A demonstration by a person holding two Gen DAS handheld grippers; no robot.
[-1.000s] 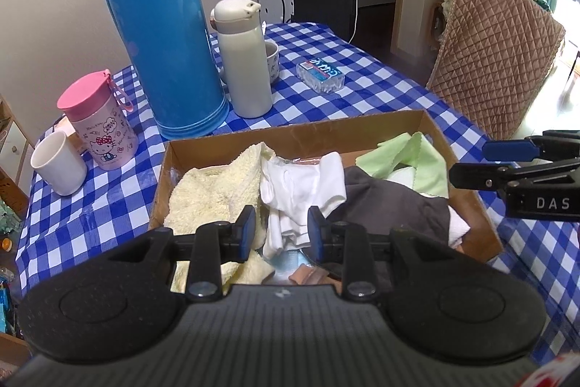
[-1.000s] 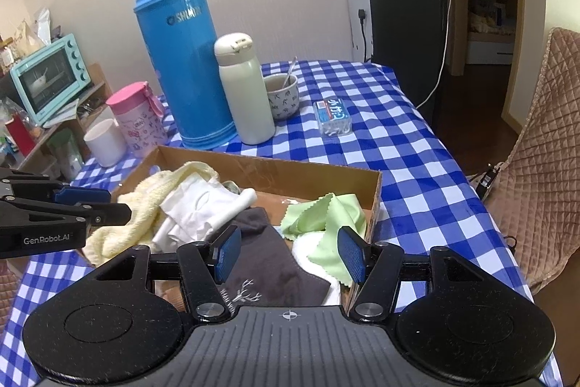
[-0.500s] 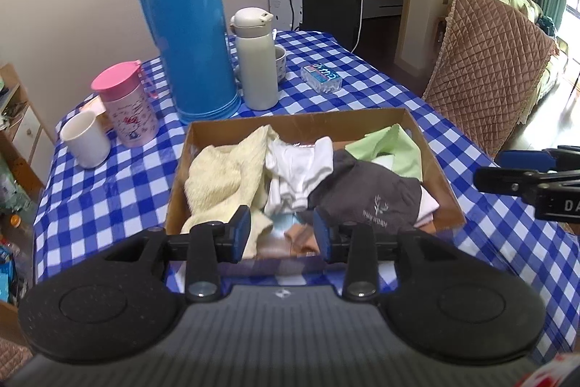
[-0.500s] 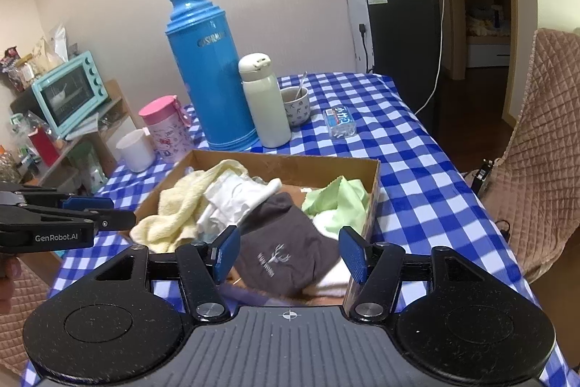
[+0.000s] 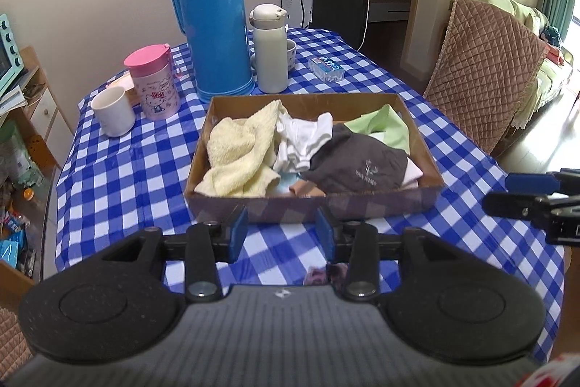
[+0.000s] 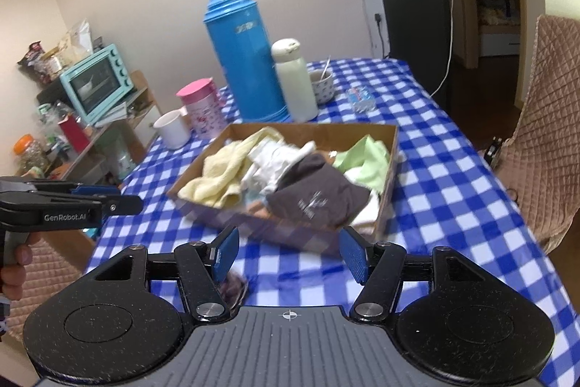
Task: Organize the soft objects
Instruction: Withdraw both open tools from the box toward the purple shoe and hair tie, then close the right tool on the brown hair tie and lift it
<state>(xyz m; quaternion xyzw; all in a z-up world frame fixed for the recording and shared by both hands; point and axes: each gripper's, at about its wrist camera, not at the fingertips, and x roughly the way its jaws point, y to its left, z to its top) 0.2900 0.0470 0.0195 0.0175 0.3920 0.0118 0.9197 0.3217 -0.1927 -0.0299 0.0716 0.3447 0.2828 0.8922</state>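
Left wrist view: worktop under a blue-and-white checked cloth, carrying all items listed. Cardboard tray, shallow, near the middle of the worktop, its long side parallel to the near edge; holds the soft objects in a loose heap. Blue thermos, upright, toward the far edge, just behind the tray's far left corner. Yellow towel, crumpled, in the tray's left half. Dark grey garment with a pale printed emblem, front right of the tray, lying over a pink-white cloth. White garment, bunched, mid-tray between towel and grey garment. Green cloth, back right corner of the tray. Cream flask, upright, just right of the thermos. Pink-lidded cup and white mug, toward the left edge. Left hand-held gripper, over the near edge, short of the tray; jaws have just been opening, nothing between them. Right hand-held gripper, beside it near the same edge, jaws parted wide, empty.
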